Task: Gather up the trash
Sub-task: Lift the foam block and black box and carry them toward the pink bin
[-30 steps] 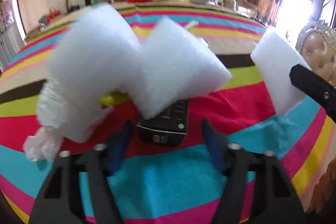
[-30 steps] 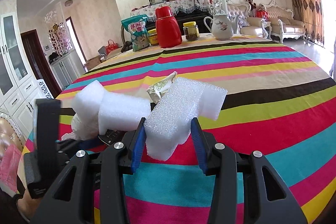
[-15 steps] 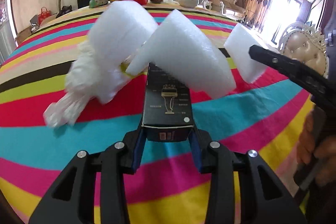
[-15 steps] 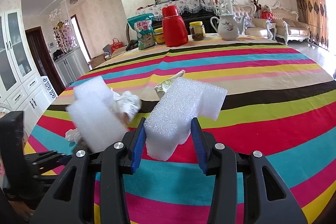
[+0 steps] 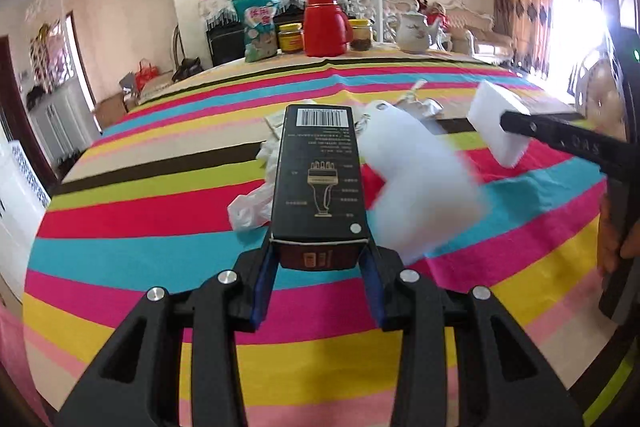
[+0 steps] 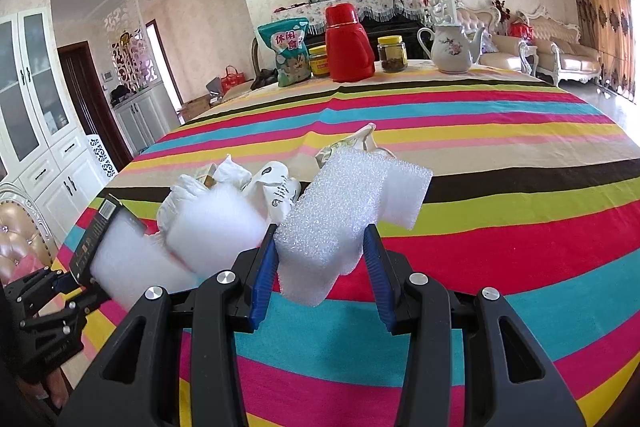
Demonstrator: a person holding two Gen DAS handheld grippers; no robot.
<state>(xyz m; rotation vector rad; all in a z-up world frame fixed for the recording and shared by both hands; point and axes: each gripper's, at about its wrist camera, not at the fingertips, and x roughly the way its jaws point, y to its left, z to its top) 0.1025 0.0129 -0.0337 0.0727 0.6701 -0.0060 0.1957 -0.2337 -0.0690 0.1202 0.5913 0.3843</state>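
The left gripper (image 5: 320, 263) is holding a black box (image 5: 318, 171) clear of the striped surface (image 5: 160, 227), its fingers (image 5: 262, 287) pinching the box's near end so the box is sticking out forward and upward. The right gripper (image 6: 320, 267) is carrying a white foam block (image 6: 340, 211), its fingers (image 6: 260, 279) pressing on the block's lower part, also off the surface.

So two pieces of trash are in hand, but neither is being put anywhere: no bin or bag for collecting is showing in either view, so the drop-off is judged as yet to come.

More trash is lying in a loose heap near the middle of the surface: another foam piece (image 5: 420, 187), blurred and just beside the box, a crumpled plastic bag (image 5: 250, 207), white wrappers (image 6: 276, 191) and a foil packet (image 6: 360, 139) behind the held block. Whether the blurred foam is resting or moving cannot be told.

At the far edge a red flask (image 6: 348, 43), snack bag (image 6: 286, 51), jars (image 6: 392, 55) and teapot (image 6: 452, 47) are standing well apart from the heap; these look like household goods, not trash.
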